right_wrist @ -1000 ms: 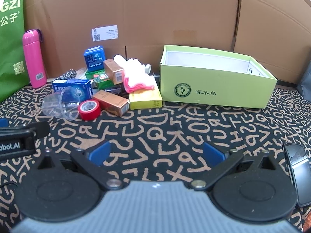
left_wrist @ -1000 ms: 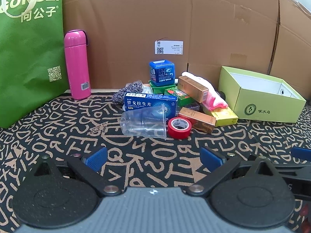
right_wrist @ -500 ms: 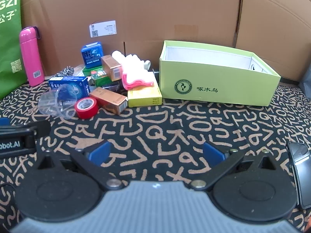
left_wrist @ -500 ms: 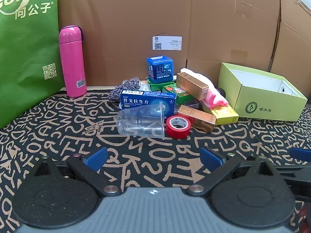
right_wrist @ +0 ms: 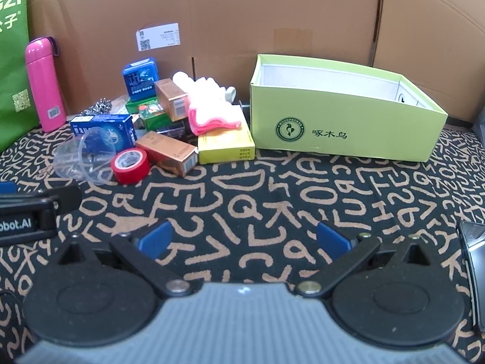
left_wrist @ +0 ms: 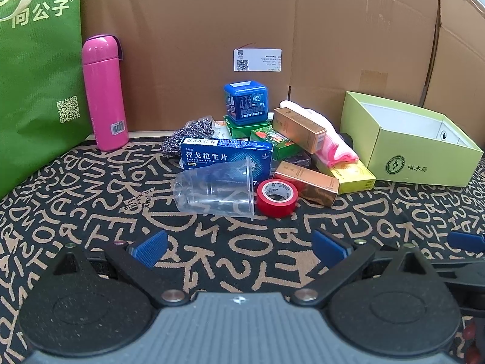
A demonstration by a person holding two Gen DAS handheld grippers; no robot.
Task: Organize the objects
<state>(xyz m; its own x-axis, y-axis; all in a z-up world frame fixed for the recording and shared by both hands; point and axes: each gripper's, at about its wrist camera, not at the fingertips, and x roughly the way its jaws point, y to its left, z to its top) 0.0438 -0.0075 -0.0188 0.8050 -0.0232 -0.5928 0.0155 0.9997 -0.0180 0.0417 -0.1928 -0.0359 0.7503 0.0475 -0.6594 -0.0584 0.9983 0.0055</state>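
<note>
A heap of small items lies on the patterned cloth: a clear plastic cup (left_wrist: 213,191) on its side, a red tape roll (left_wrist: 277,194), a blue medicine box (left_wrist: 225,154), copper boxes (left_wrist: 306,182), a yellow box (left_wrist: 351,176), a pink cloth (left_wrist: 330,148) and a blue tin (left_wrist: 246,101). An open lime-green box (right_wrist: 342,118) stands to the right of the heap. My left gripper (left_wrist: 239,247) is open, short of the cup. My right gripper (right_wrist: 245,238) is open over bare cloth, in front of the lime-green box (left_wrist: 418,154).
A pink flask (left_wrist: 104,91) stands at the back left beside a green tote bag (left_wrist: 36,69). Cardboard walls (left_wrist: 272,24) close off the back. A dark object (right_wrist: 474,267) lies at the right edge. The left gripper's body (right_wrist: 27,212) shows at the left.
Both grippers have edged forward toward the heap and the green box, which now look slightly larger. Jaws stay open and no object has moved.
</note>
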